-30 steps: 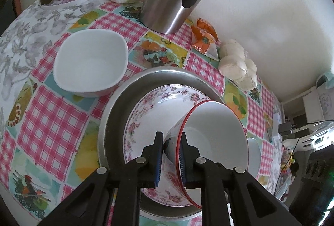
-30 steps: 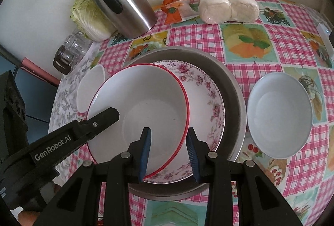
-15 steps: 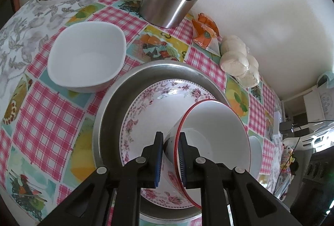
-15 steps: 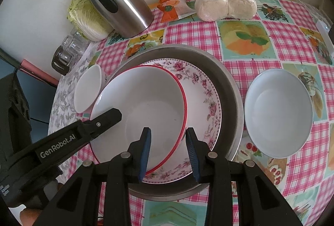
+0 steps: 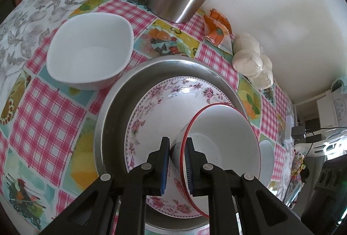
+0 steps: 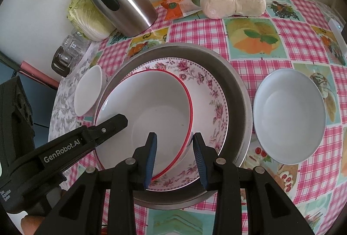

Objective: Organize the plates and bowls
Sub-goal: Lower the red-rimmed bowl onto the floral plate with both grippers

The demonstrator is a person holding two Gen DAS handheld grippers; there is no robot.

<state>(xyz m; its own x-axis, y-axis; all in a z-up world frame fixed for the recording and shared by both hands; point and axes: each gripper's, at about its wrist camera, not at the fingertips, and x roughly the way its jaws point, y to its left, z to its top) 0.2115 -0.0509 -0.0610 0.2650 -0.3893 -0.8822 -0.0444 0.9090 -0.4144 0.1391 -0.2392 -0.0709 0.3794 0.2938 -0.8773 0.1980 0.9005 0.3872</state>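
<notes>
A white bowl with a red rim [image 5: 221,139] hangs tilted over a floral plate [image 5: 164,104] that lies in a round steel basin [image 5: 112,117]. My left gripper [image 5: 176,161] is shut on the bowl's near rim. In the right wrist view, one of its fingers [image 6: 112,124] reaches into the red-rimmed bowl [image 6: 151,109]. My right gripper [image 6: 175,154] straddles the same bowl's rim with its jaws apart, one pad inside and one outside, not pressing. A white square bowl [image 5: 91,50] sits left of the basin. A white round bowl [image 6: 288,115] sits to its right.
A steel jug [image 6: 121,0], a cabbage [image 6: 86,15], glasses on a tray [image 6: 67,52], an orange packet [image 6: 175,2] and wrapped buns [image 6: 232,0] line the wall at the back of the checked tablecloth [image 6: 249,61]. The table edge curves round on the left.
My left gripper has shifted slightly with the red-rimmed bowl still in its grip. The right gripper has kept still with its jaws at the same width.
</notes>
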